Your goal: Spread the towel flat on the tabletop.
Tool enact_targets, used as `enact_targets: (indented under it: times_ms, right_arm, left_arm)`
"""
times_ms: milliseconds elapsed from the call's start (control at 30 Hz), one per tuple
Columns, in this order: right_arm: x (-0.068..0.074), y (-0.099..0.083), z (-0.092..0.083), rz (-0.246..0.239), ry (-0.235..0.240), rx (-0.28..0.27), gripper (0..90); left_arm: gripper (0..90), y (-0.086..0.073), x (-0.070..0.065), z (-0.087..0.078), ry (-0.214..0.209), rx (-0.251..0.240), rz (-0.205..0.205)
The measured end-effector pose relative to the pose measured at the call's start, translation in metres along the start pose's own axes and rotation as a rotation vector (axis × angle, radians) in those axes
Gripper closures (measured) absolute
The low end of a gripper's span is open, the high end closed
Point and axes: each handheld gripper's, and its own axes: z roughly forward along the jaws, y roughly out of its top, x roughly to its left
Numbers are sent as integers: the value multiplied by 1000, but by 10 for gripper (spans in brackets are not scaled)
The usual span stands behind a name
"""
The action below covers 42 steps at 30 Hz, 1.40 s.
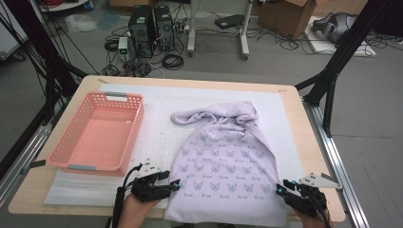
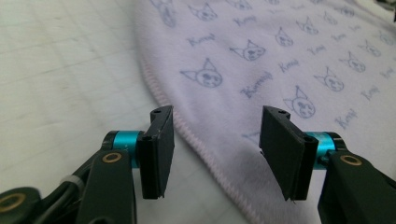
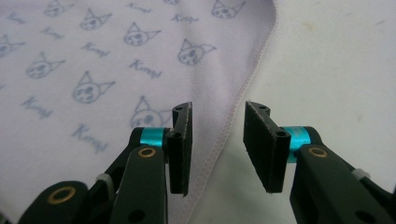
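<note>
Lilac cloth (image 1: 223, 175) printed with cat faces lies spread on my table's white mat (image 1: 157, 128), bunched at its far end beside a pink basket (image 1: 95, 133). Up close, my left gripper (image 2: 215, 149) and right gripper (image 3: 217, 144) stand with jaws apart, each straddling a stitched hem, pinching nothing.

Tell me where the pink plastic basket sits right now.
In the high view, the pink plastic lattice basket stands empty on the table's left half, left of the lilac cat-print cloth and beyond the left gripper.
</note>
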Motion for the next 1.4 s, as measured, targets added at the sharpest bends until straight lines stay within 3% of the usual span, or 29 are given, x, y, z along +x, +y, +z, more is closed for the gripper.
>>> enact_targets:
  times_ms: [67,100,167,200,233,433,500,533,667,767,867,933,1000,1033,1100,1133,1167,1200,1233,1267,1400]
  right_arm:
    - [1,0,6,-7,12,21,714]
    - [3,-1,7,-14,3,14,790]
    - [6,-1,7,-15,28,19,850]
    - [7,-1,6,-22,35,25,857]
    - [7,-1,4,-26,44,32,861]
    - [14,-12,-13,-50,78,48,864]
    - [14,-17,-21,-47,97,41,864]
    - [14,-20,-26,-41,108,41,865]
    - [21,-27,-36,-64,141,58,856]
    - [23,-27,-35,-90,95,56,718]
    - [21,-21,-32,-61,80,14,643]
    - [21,-9,-22,-53,47,-31,606]
    - [22,-5,-16,-57,38,-30,602]
    - [23,4,0,-64,25,-19,595]
    - [24,10,17,-69,14,8,602]
    - [24,10,17,-69,14,8,602]
    - [25,13,25,-65,-4,18,697]
    - [25,13,25,-65,-4,18,697]
    - [24,14,25,-64,0,22,777]
    - [25,13,19,-100,17,48,864]
    - [25,6,0,-140,35,114,870]
  left_arm:
    - [475,1,-2,2,8,8,13]
    - [570,0,-9,3,91,7,62]
    - [860,-1,-11,2,105,11,82]
    - [863,-1,-11,2,84,16,70]
    - [867,-2,-13,0,91,21,69]
    - [868,-15,-15,-27,60,8,46]
    - [868,-27,-13,-42,28,9,22]
    - [868,-27,-13,-42,28,9,22]
    - [844,-41,-18,-53,-45,15,20]
    - [597,-40,-13,-51,-19,0,13]
    - [533,-33,-4,-46,-12,-37,-41]
    - [510,-26,0,-41,-15,-69,-35]
    - [511,-25,0,-40,-18,-78,-37]
    - [514,-22,1,-36,-19,-88,-31]
    - [515,-21,1,-35,-20,-89,-32]
    - [515,-20,0,-34,-21,-92,-29]
    - [517,-18,-2,-33,-23,-94,-16]
    - [517,-18,-2,-33,-23,-94,-16]
    - [517,-17,-2,-33,-29,-94,-5]
    - [517,-15,-2,-33,-30,-99,-1]
    - [507,-5,2,-30,-31,-116,1]
